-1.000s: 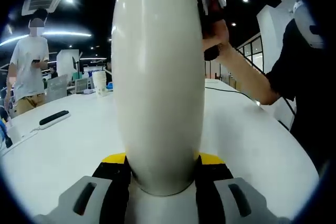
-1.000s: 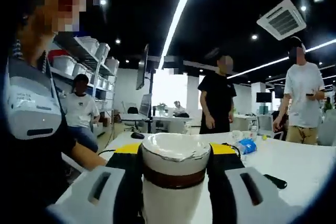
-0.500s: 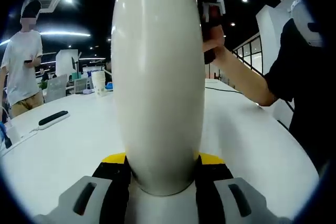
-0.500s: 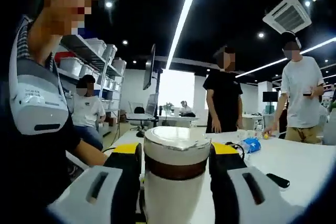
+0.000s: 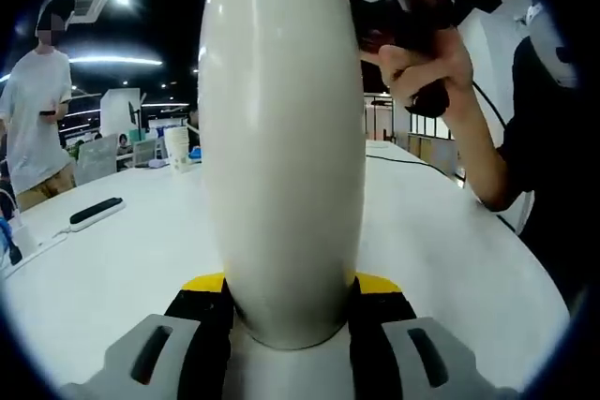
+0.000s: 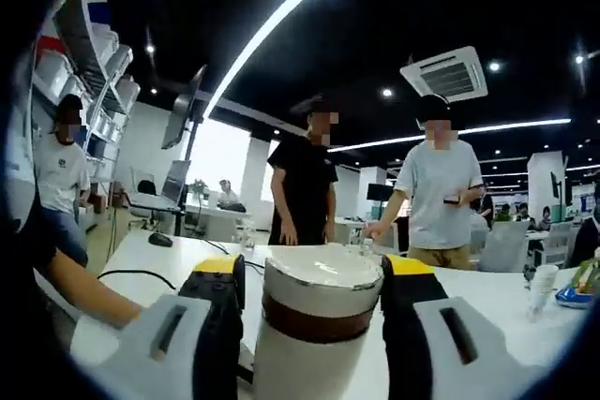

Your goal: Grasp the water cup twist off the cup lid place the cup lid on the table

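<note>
The left tongs (image 5: 286,302) were clenched on the body of the water cup (image 5: 281,138), which filled the middle of the left gripper view as a tall white barrel held above the white tabletop (image 5: 112,259). In the right gripper view the right tongs (image 6: 314,288) were clamped on the cup lid (image 6: 319,292), a white cap with a brown band, one yellow-tipped jaw pressed to each side of it. At about 1 o'clock in the left gripper view, the person's hand (image 5: 422,58) gripped the handle of that right tool above the cup's top.

The step in hand appeared to be the twisting-off: both grips were set, and the lid seemed to sit on the cup still (whether its thread had fully run out could not be told from either view). The next move would call for the right tongs to finish turning the lid while the left held the body steady, then lift it straight off and carry it down to a bare stretch of tabletop, well apart from the black remote (image 5: 94,211) at 9 o'clock.
</note>
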